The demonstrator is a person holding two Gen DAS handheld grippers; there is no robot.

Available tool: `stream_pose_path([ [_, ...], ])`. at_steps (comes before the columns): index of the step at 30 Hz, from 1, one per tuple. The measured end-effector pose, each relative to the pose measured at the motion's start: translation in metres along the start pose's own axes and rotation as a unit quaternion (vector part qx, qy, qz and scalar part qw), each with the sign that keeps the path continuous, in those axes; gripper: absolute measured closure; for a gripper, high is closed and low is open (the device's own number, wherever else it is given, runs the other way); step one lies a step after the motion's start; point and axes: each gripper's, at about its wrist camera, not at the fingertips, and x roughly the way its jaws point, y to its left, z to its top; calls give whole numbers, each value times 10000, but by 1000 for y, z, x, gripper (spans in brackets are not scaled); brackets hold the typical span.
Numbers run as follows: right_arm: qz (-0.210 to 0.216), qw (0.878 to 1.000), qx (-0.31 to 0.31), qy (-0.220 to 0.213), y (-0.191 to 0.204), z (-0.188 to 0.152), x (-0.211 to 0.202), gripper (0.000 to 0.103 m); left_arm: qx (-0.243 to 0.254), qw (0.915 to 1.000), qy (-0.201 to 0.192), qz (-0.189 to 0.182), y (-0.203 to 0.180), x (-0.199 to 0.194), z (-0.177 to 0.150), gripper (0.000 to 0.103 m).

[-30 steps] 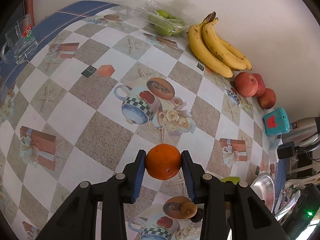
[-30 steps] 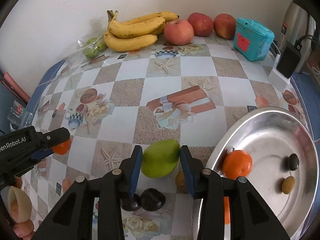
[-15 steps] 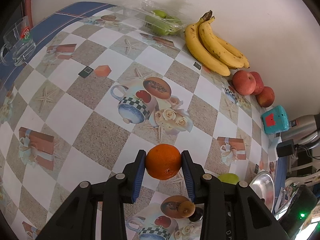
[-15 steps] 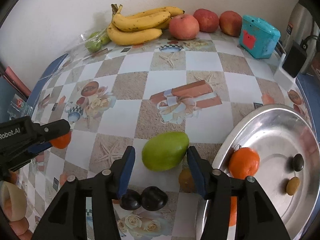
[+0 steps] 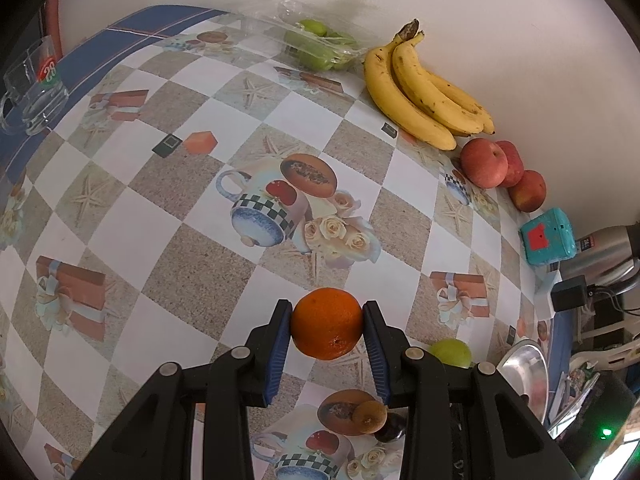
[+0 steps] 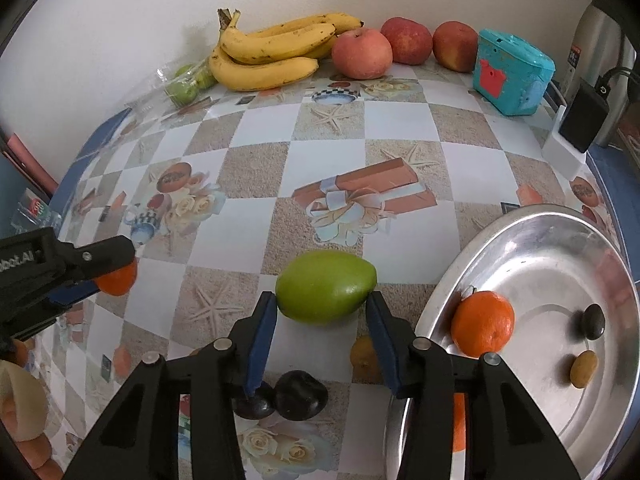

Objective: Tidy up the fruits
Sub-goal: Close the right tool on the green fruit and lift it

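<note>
The left claw [image 5: 326,334] is clamped on an orange [image 5: 326,323], both pads pressing its sides, and holds it above the desk [image 5: 168,216]. The right claw [image 6: 322,312] has just been closing after opening wider, with a green mango [image 6: 326,293] between its jaws; the pads stand close to the fruit's ends, but a sliver of gap shows on each side, so it reads as apart, not yet gripping.

The step in hand looks like taking the mango for the steel tray [image 6: 480,256] just to the right of the right claw, where another orange [image 6: 483,323] and two small dark and tan fruits already lie. To do it well, I would centre the pads on the mango's thickest part, since it lies tilted across the jaws and could swivel out, then squeeze gently and lift clear of the tray rim.

Hard to tell: whether the mango touches the desk or either pad. Two dark plums [image 6: 300,395] sit partly hidden under the left finger, and a brownish fruit behind the right finger cannot be identified.
</note>
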Motion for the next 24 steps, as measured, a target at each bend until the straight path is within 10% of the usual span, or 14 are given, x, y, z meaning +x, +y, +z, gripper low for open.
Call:
stream_pose_path([
  [5, 118, 9997, -46, -216, 3, 5, -16, 92, 33, 10000, -4, -9, -1, -1, 0, 65],
  [12, 296, 9995, 27, -120, 0, 5, -12, 93, 50, 10000, 17, -11, -3, 0, -2, 65],
  [17, 432, 9987, 176, -211, -7, 9, -13, 58, -16, 10000, 41, -54, 0, 0, -1, 65],
  [24, 283, 9993, -189, -163, 1, 19, -1, 50, -86, 9999, 57, -112, 3, 0, 1, 65],
])
